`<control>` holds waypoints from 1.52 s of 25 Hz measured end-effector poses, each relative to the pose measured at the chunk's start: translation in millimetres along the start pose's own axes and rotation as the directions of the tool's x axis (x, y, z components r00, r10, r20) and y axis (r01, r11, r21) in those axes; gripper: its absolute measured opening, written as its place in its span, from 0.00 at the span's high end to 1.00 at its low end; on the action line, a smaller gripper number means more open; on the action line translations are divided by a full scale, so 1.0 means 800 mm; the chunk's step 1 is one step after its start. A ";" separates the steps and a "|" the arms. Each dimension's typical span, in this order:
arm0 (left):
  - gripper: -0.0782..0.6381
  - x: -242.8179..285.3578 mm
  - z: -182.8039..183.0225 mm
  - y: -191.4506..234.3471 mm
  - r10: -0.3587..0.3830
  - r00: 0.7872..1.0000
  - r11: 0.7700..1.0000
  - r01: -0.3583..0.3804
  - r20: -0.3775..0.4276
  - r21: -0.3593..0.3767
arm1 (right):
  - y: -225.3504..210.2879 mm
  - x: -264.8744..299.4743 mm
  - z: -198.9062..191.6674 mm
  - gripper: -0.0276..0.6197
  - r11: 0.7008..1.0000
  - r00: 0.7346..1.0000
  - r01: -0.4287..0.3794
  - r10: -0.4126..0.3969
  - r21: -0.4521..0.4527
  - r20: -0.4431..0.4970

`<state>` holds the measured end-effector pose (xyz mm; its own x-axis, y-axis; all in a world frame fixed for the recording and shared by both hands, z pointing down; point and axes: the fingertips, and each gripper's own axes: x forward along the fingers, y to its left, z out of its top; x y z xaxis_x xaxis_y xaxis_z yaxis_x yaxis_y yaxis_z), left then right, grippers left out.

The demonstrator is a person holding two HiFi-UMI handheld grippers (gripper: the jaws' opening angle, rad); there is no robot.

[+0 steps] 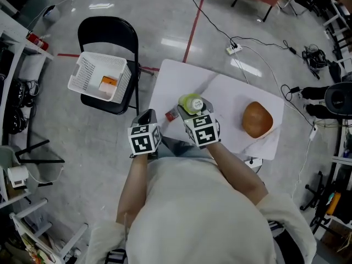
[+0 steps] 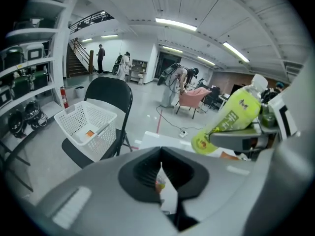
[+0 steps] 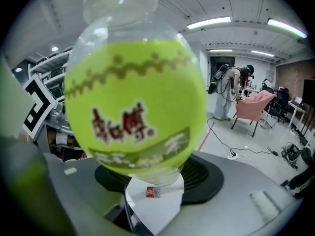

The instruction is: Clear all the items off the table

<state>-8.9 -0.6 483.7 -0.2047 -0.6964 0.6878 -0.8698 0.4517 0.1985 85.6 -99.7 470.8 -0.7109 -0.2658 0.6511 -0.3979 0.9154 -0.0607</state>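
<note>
My right gripper (image 1: 193,110) is shut on a green drink bottle (image 1: 190,100) and holds it above the white table (image 1: 231,92). In the right gripper view the bottle (image 3: 133,102) fills most of the picture. A small red packet (image 1: 171,115) lies on the table just left of the bottle and shows below it as the packet (image 3: 152,192). My left gripper (image 1: 146,117) is shut with nothing in it, at the table's left front corner. From the left gripper view the bottle (image 2: 236,113) hangs tilted at the right. A brown rounded object (image 1: 257,119) rests on the table's right side.
A white basket (image 1: 100,76) with an orange item (image 1: 108,82) inside sits on a black folding chair (image 1: 107,34) left of the table. Cables and a power strip (image 1: 234,49) lie on the floor beyond. Shelving (image 1: 16,92) lines the left side. People stand far off.
</note>
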 end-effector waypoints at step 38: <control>0.88 -0.066 0.059 0.264 0.069 0.996 0.995 -0.065 0.060 -0.072 | 0.216 0.115 0.133 0.54 0.990 0.994 -0.110 0.111 -0.085 0.010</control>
<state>-202.9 104.7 456.2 -0.2909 -0.6960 0.6565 -0.8202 0.5347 0.2035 -110.4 1.5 439.7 -0.7566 -0.1655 0.6326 -0.2667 0.9614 -0.0675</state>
